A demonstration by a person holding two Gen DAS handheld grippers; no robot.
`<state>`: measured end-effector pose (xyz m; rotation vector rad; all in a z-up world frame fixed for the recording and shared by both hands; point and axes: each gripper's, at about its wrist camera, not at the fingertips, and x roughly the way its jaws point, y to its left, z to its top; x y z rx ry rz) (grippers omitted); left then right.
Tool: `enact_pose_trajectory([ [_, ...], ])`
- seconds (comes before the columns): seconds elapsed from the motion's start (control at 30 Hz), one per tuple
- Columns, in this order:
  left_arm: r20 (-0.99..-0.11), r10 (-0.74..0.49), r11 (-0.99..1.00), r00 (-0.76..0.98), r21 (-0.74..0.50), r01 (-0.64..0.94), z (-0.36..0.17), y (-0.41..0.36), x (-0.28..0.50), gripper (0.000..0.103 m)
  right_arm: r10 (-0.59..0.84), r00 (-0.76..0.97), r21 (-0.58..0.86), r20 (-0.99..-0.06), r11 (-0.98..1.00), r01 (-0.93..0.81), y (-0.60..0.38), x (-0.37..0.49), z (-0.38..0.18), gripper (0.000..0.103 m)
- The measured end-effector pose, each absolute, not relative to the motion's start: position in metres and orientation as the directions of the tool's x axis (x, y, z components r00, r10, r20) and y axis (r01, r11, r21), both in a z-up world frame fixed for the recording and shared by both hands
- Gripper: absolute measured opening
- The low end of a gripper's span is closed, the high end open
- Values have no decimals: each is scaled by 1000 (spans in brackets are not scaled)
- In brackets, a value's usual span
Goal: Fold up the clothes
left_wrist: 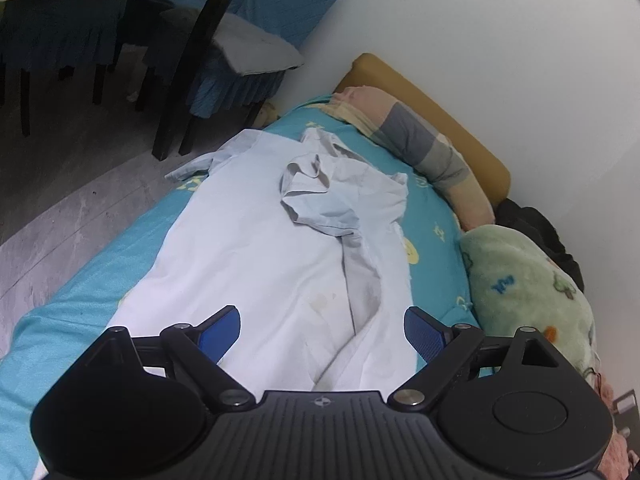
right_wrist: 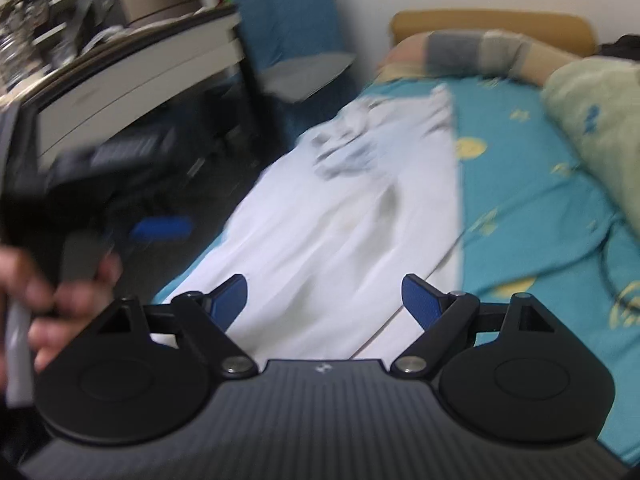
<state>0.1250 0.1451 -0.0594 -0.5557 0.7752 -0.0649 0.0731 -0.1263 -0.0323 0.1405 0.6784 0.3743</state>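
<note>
two handheld grippers are hovering over a bed, each with its blue-padded fingers spread wide and holding nothing. the left gripper (left_wrist: 322,330) is hanging above the near end of a pale white garment (left_wrist: 256,248), which is lying lengthwise on a turquoise bedsheet (left_wrist: 72,292) printed with small yellow shapes. one part of the garment is lying crumpled and doubled over on top of its upper half, and a long crease is running down towards the gripper. the right gripper (right_wrist: 324,300) is also sitting over the garment's near end, though its view is blurring with motion. in that blurred view, a hand (right_wrist: 44,300) is gripping the other tool's handle at the left edge. a striped pillow (left_wrist: 420,140) is lying along a mustard-coloured headboard (left_wrist: 452,120) at the far end of the bed, beside a white wall (left_wrist: 500,40). a green fleece blanket (left_wrist: 528,284) is bunching up on the right side of the bed, apart from the garment. chairs with teal covers (left_wrist: 240,84) are standing on the grey floor (left_wrist: 60,200) to the left of the bed.
</note>
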Motion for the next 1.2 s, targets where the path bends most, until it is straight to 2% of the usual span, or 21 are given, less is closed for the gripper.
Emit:
enact_pose_trajectory([
  [0.17,-682,-196,892,705,-422,-160,-80,133,190,91,298,804,290,-515,943,-164,-167,105,-58,86],
  [0.3,-696,-86,947,713,-280,-160,-100,117,254,91,243,823,299,-513,949,-94,-186,114,-85,86],
  [0.53,-647,51,991,760,-61,-119,-137,88,358,91,223,810,368,-543,930,-10,-194,141,-124,86],
  [0.7,-603,98,993,791,110,-39,-157,71,409,84,213,809,374,-548,927,9,-193,154,-135,86],
  [0.73,-610,111,989,785,143,-29,-161,68,418,81,211,808,375,-550,927,13,-193,156,-137,86],
  [0.77,-620,117,987,775,162,-19,-164,66,425,64,212,807,378,-551,926,15,-193,158,-138,86],
  [0.8,-635,115,986,764,167,-10,-166,66,431,39,213,805,381,-553,924,17,-193,160,-139,86],
  [0.87,-653,112,986,749,168,0,-164,66,442,6,212,803,383,-557,924,21,-192,162,-142,86],
  [0.97,-601,106,985,792,170,-3,-144,67,451,6,204,805,378,-557,925,27,-190,163,-141,86],
  [1.1,-498,205,973,843,201,-118,-112,68,471,6,189,817,379,-545,925,39,-186,158,-139,86],
  [1.2,-496,244,968,833,171,-182,-111,70,483,9,189,821,374,-539,927,32,-185,157,-138,86],
])
